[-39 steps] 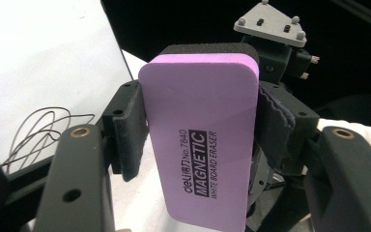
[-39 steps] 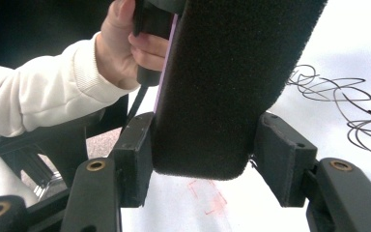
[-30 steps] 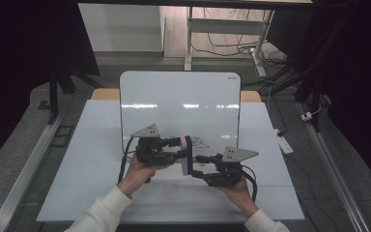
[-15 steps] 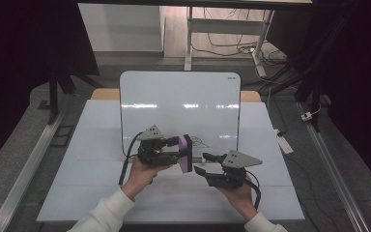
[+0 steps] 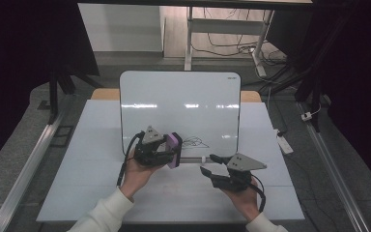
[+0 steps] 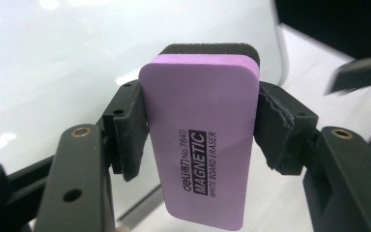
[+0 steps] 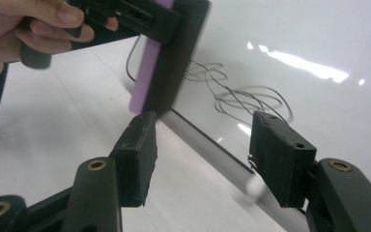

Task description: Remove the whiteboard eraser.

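Left gripper view: the eraser (image 6: 200, 140) is clamped between the left gripper's (image 6: 200, 130) pads. The scribble (image 5: 194, 142) on the whiteboard (image 5: 179, 104) should be wiped flat. The right gripper (image 7: 203, 154) is held half-open, seemingly empty.

Our left gripper (image 5: 166, 151) sits left of centre, jaws clamped; our right gripper (image 5: 211, 164), lower right, holds its jaws apart.
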`<state>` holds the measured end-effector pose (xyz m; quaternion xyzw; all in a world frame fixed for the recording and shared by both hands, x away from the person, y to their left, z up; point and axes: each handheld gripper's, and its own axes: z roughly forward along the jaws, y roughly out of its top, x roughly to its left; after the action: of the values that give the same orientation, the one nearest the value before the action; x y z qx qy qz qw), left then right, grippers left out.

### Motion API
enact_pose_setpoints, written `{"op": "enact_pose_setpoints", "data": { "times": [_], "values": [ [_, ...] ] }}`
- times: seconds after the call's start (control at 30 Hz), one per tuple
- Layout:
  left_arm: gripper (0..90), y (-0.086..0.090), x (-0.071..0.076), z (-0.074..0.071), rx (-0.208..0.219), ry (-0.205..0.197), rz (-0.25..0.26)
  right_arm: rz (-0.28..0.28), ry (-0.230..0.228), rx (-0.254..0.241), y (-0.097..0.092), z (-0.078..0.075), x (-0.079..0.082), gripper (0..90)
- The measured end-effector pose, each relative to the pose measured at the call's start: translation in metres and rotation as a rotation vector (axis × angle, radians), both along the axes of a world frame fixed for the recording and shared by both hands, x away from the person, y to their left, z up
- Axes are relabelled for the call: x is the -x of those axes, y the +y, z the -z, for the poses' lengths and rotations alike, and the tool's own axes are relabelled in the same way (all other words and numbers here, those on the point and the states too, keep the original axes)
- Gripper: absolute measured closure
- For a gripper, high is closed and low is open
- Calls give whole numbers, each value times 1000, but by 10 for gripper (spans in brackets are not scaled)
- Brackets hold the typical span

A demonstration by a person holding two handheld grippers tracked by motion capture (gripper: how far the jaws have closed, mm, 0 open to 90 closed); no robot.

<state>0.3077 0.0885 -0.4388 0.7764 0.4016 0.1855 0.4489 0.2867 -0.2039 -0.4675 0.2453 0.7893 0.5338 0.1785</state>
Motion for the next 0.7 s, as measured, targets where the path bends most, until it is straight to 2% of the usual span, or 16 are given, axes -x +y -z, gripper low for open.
{"op": "enact_pose_setpoints", "data": {
  "times": [0.13,0.2,0.27,0.3,0.4,0.53,0.7],
  "values": [
    [400,4,2,-3,-71,-38,-32,30,3,6,-13,2,0,424],
    [401,8,2,-5,-85,-47,-40,54,11,-1,-28,5,-1,423],
    [400,12,3,-7,-109,-58,-52,65,13,2,-33,6,-1,423],
    [401,14,3,-7,-112,-61,-57,82,9,16,-43,9,-2,419],
    [400,21,2,-10,-130,-68,-71,104,12,34,-54,12,-2,413],
    [401,27,1,-13,-146,-73,-66,154,36,45,-76,20,-3,393],
    [401,27,1,-17,-224,-104,-55,173,40,60,-84,22,-3,379]
  ]
}}
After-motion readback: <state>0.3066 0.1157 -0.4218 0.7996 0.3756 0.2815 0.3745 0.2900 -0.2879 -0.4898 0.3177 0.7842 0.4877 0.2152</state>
